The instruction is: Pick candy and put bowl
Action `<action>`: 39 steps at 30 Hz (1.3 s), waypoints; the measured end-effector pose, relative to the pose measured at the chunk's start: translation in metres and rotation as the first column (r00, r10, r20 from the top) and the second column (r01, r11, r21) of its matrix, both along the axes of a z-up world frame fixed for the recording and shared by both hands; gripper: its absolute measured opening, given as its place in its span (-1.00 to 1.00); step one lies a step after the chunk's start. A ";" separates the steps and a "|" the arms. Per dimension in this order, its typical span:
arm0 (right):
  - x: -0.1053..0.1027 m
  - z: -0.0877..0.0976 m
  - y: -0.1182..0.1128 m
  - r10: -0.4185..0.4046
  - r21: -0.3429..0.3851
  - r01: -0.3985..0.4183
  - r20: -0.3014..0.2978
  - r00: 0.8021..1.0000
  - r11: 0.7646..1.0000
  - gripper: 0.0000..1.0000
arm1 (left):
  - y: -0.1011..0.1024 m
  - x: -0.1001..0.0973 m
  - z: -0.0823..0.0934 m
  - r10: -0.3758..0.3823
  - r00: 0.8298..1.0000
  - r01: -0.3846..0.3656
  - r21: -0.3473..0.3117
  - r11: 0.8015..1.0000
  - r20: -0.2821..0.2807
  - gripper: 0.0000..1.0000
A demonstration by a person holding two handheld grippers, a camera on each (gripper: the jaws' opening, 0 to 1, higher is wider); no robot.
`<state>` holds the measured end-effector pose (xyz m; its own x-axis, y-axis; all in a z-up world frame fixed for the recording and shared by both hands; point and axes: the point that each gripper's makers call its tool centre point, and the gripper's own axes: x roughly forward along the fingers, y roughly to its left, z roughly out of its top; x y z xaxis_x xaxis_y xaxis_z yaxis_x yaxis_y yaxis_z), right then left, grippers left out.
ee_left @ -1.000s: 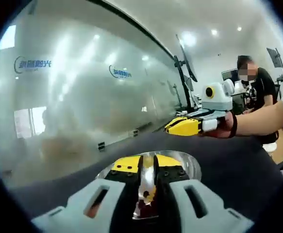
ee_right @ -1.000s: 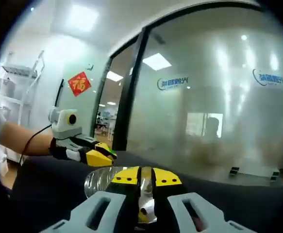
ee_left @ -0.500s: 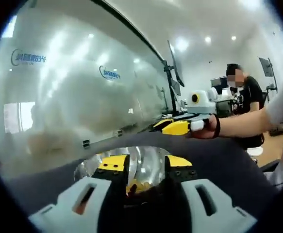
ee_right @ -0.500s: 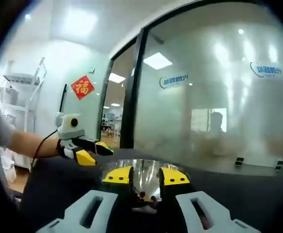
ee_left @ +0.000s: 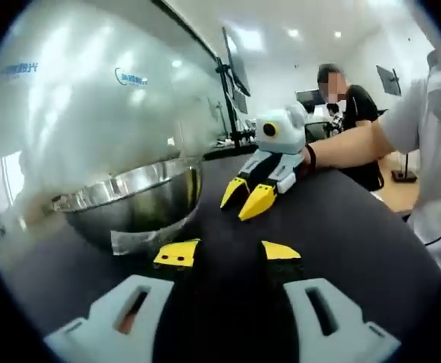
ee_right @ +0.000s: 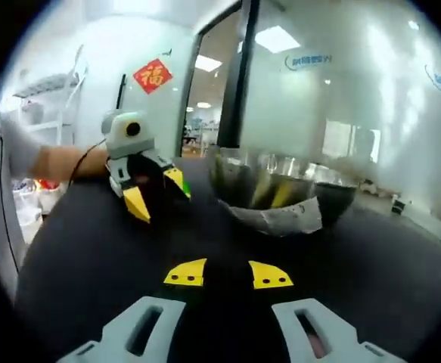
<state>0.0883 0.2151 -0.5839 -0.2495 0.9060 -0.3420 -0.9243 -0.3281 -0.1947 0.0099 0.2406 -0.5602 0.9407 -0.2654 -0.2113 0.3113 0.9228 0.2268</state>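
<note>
Two grippers, both low over the dark table (ee_left: 356,227), jaws parted and nothing between them.

Left gripper view:
- Left gripper (ee_left: 226,253) at bottom centre. Yellow-tipped jaws stand apart w/ a wide gap; bare tabletop shows between them. No contact w/ bowl or candy.
- Steel bowl (ee_left: 133,200) sits on table ahead and to the left of the jaws, near but apart from them. Seen side-on, so interior is hidden; candy inside cannot be told from this view. A pale label patch is on the bowl's lower wall.
- Right gripper (ee_left: 248,198) enters from the right, just beside the bowl, tips angled down toward table. Its yellow jaws are spread, nothing held. A person's hand (ee_left: 311,155) grips its body.
- Frosted glass wall (ee_left: 76,106) behind bowl; another person stands in background.

Right gripper view:
- Right gripper (ee_right: 228,274) at bottom centre, jaws well parted, empty, dark table (ee_right: 91,257) between tips.
- Bowl (ee_right: 284,189) ahead and slightly right, near jaws, not touching. Yellow streaks on its wall; candy or reflection, cannot tell.
- Left gripper (ee_right: 159,193) at left of bowl, jaws spread, tips pointing down at table, empty.
</note>
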 end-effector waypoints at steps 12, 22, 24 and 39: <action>-0.006 0.002 0.031 0.005 -0.002 -0.005 -0.065 0.998 1.000 -0.70 | -0.003 0.002 -0.010 0.010 0.999 -0.011 -0.011 1.000 -0.030 -0.55; -0.010 0.000 0.048 0.002 0.000 -0.002 -0.083 0.997 1.000 -0.71 | -0.004 0.001 -0.011 0.009 0.999 -0.009 -0.018 1.000 -0.032 -0.57; -0.010 0.001 0.051 0.005 -0.004 -0.005 -0.091 0.996 1.000 -0.71 | -0.004 0.002 -0.011 0.009 0.999 -0.009 -0.019 1.000 -0.032 -0.57; -0.016 0.002 0.046 0.042 0.011 -0.041 -0.056 0.998 0.999 -0.92 | -0.004 0.003 -0.011 0.022 0.999 -0.022 -0.019 1.000 -0.024 -0.57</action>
